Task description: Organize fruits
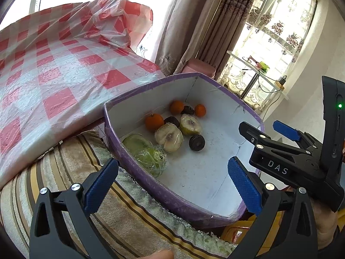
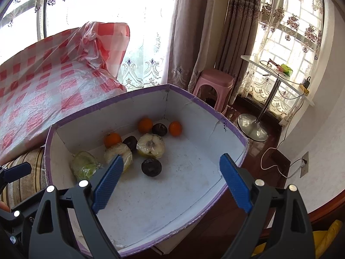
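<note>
A purple-rimmed cardboard box (image 1: 151, 183) (image 2: 194, 99) with a white inside holds the fruit. Three oranges (image 1: 154, 122) (image 2: 112, 139), several dark round fruits (image 1: 196, 142) (image 2: 151, 167), two wrapped pale fruit halves (image 1: 169, 138) (image 2: 151, 145) and wrapped green pieces (image 1: 151, 159) (image 2: 83, 166) lie at its far and left side. My left gripper (image 1: 172, 184) hangs over the box's near edge, open, with nothing between its blue pads. My right gripper (image 2: 171, 182) hovers over the bare white floor of the box, open and holding nothing; it also shows at the right in the left wrist view (image 1: 266, 130).
The box rests on a striped towel-covered seat (image 1: 75, 172). A table under a red-and-white checked plastic cloth (image 1: 54, 75) (image 2: 43, 90) stands to the left. A pink stool (image 2: 213, 86), a small white pedestal table (image 2: 278, 82), curtains and a wall socket (image 2: 304, 164) lie beyond.
</note>
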